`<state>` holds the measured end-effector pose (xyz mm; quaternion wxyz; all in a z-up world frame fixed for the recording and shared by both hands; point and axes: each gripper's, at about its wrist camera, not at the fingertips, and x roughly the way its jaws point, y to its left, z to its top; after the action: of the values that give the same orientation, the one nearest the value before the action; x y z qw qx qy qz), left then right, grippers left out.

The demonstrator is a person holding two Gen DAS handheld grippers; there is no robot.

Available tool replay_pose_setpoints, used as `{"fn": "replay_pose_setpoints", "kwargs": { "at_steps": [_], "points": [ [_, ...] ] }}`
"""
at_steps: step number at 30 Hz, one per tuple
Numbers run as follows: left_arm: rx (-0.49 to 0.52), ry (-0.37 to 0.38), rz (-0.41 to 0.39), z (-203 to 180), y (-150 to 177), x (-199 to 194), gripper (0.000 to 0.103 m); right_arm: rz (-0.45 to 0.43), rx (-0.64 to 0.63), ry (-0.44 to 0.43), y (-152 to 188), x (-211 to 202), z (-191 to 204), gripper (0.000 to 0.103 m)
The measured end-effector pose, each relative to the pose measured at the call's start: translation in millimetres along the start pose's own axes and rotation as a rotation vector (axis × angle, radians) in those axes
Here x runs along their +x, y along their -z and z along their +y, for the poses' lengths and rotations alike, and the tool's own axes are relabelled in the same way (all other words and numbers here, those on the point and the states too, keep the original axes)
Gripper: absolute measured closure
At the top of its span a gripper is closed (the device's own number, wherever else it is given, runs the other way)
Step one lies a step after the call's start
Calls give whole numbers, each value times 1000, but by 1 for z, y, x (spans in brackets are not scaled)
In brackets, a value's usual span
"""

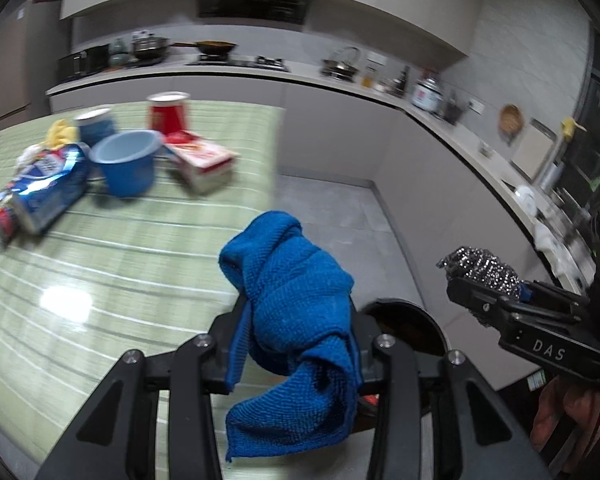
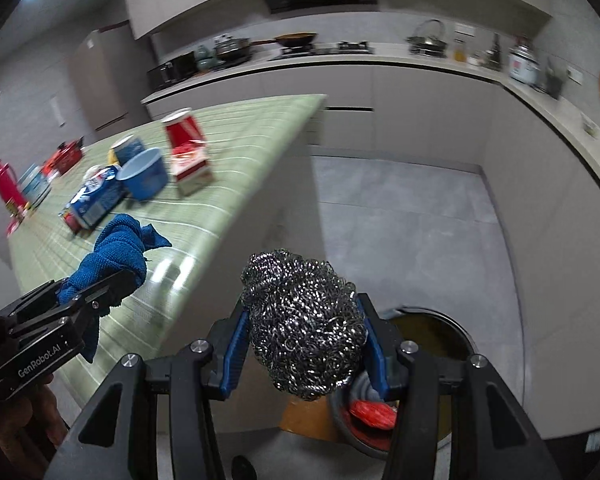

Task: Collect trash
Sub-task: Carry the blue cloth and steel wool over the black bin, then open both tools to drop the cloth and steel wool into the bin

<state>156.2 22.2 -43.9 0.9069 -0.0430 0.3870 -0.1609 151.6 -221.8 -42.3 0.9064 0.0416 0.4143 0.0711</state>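
Observation:
My left gripper point(image 1: 296, 344) is shut on a crumpled blue cloth point(image 1: 296, 312) and holds it in the air at the table's near right edge. The cloth also shows in the right wrist view point(image 2: 112, 256), in the left gripper point(image 2: 100, 288). My right gripper point(image 2: 304, 344) is shut on a steel wool scrubber point(image 2: 304, 320) and holds it above a round open bin point(image 2: 440, 332) on the floor. The scrubber also shows in the left wrist view point(image 1: 484, 272), in the right gripper point(image 1: 480, 280). The bin point(image 1: 412, 324) lies partly behind my left fingers.
On the green striped table point(image 1: 100, 264) lie a blue snack bag point(image 1: 40, 192), a blue bowl point(image 1: 126, 166), a blue cup point(image 1: 96, 124), a red cup point(image 1: 168, 114) and a red-white box point(image 1: 202, 158). A kitchen counter point(image 1: 440, 128) runs along the back and right.

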Motion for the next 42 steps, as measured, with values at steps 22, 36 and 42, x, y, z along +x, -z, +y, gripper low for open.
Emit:
{"fn": "replay_pose_setpoints", "kwargs": {
  "at_steps": [22, 36, 42],
  "points": [
    [113, 86, 178, -144, 73, 84, 62, 96, 156, 64, 79, 1, -142, 51],
    [63, 25, 289, -147, 101, 166, 62, 225, 170, -4, 89, 103, -167, 51],
    [31, -21, 356, -151, 117, 197, 24, 373, 182, -39, 97, 156, -178, 35]
  ]
}}
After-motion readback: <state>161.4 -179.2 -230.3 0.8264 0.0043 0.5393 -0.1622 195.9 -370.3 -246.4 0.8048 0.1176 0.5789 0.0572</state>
